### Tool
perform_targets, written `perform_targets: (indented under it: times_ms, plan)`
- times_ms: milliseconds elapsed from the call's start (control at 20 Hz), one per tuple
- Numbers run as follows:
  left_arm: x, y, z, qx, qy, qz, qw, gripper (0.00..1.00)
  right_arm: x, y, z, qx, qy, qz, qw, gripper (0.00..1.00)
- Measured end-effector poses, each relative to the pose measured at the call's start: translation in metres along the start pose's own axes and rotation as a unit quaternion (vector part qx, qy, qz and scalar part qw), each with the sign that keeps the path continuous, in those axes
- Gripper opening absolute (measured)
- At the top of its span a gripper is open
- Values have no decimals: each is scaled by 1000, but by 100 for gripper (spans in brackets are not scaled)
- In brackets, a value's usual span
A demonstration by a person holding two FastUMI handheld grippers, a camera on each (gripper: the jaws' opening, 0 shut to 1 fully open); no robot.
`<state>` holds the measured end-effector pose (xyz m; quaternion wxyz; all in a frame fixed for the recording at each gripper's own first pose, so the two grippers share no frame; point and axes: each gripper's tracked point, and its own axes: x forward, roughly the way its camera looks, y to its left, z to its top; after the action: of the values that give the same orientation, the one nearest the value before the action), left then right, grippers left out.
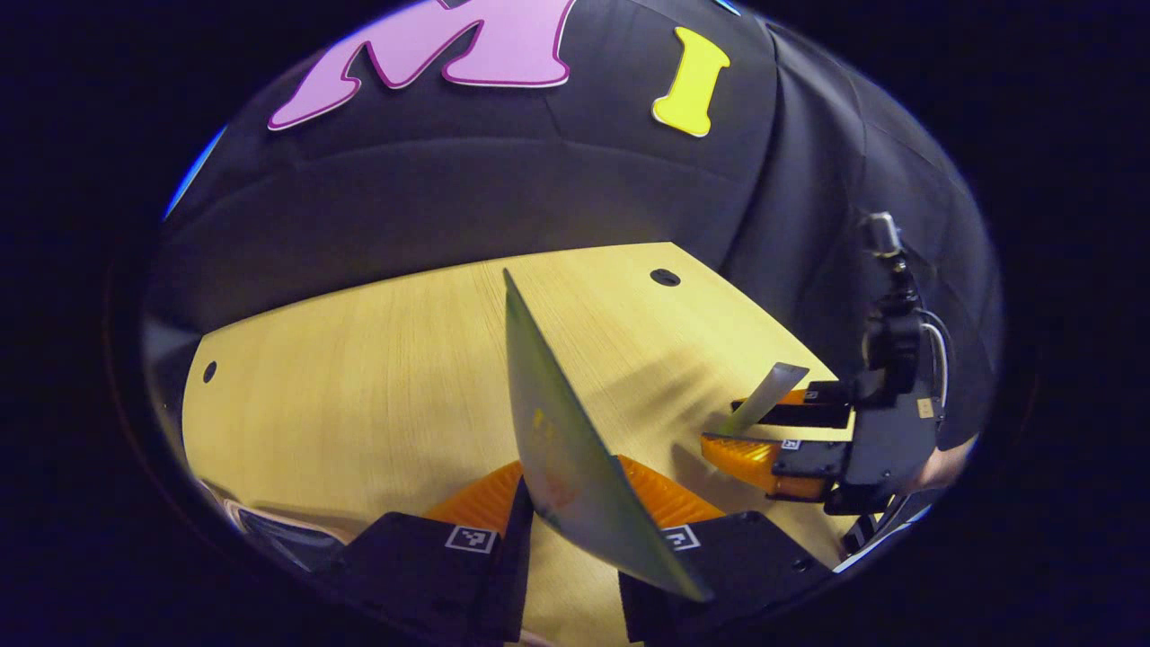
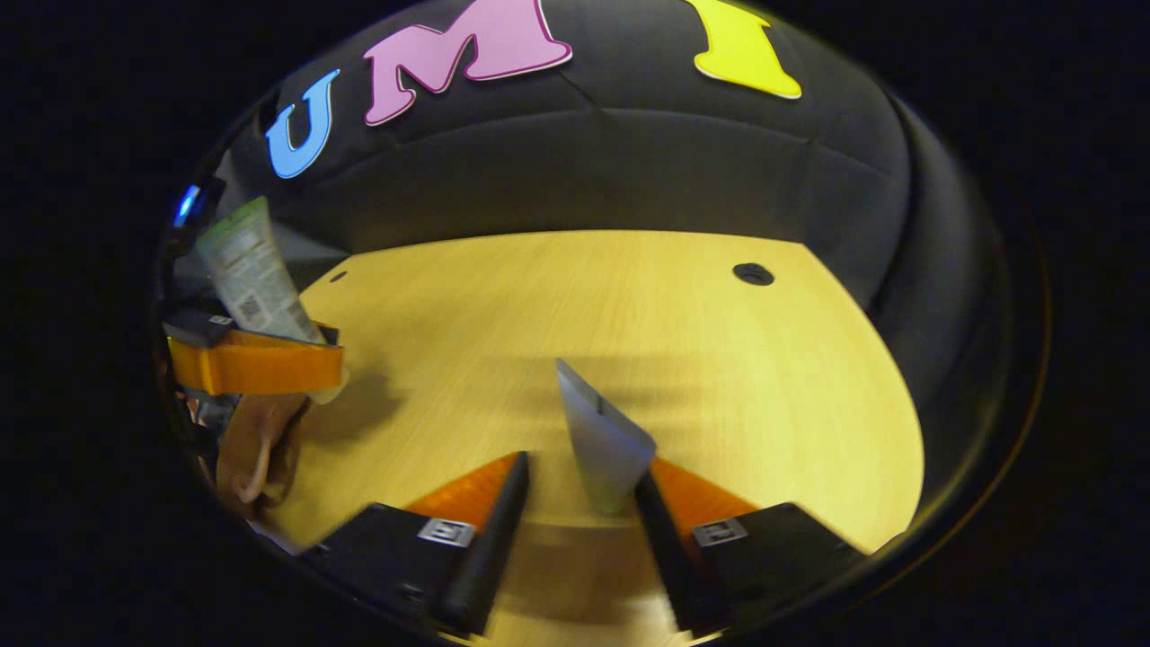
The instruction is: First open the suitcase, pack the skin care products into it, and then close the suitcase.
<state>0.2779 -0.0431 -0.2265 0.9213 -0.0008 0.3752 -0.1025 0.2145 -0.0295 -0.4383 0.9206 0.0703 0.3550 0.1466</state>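
Note:
My left gripper [image 1: 575, 476] is shut on a large green tube [image 1: 557, 422], whose flat crimped end points up and away over the wooden table [image 1: 359, 386]. In the right gripper view the same gripper [image 2: 269, 359] shows at the far left, with the labelled green tube [image 2: 252, 270] upright in its orange fingers. My right gripper [image 2: 584, 463] holds a smaller grey-green tube [image 2: 606, 436], flat end up, leaning on the right-hand finger. The left gripper view has that gripper [image 1: 723, 424] at the right, its small tube [image 1: 764, 395] above the table.
The tabletop has round cable holes [image 1: 665, 277] [image 2: 753, 273] near its far edge. A dark object with a pale rim [image 1: 269, 530] lies at the lower left; I cannot tell what it is. Hands [image 2: 256, 449] hold both grippers.

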Motion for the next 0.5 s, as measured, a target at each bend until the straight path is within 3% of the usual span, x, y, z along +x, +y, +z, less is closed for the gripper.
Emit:
perform_targets:
  times_ms: [100, 150, 200, 500]
  plan:
    - [-14, 5, 6, 0, -11, 8, 1000, 49, 2, -6, 4, -2, -6, -17, 1000, 34]
    - [-26, 10, 6, 1, -9, 17, 1000, 49, -2, -8, 4, -4, -3, -23, 1000, 27]
    - [-39, 20, 2, 0, -5, 27, 1000, 49, -6, -6, 4, -1, 0, -21, 1000, 34]
    - [-138, 107, -61, -14, 77, 85, 993, 49, -70, 53, 24, -16, -22, 2, 1000, 33]
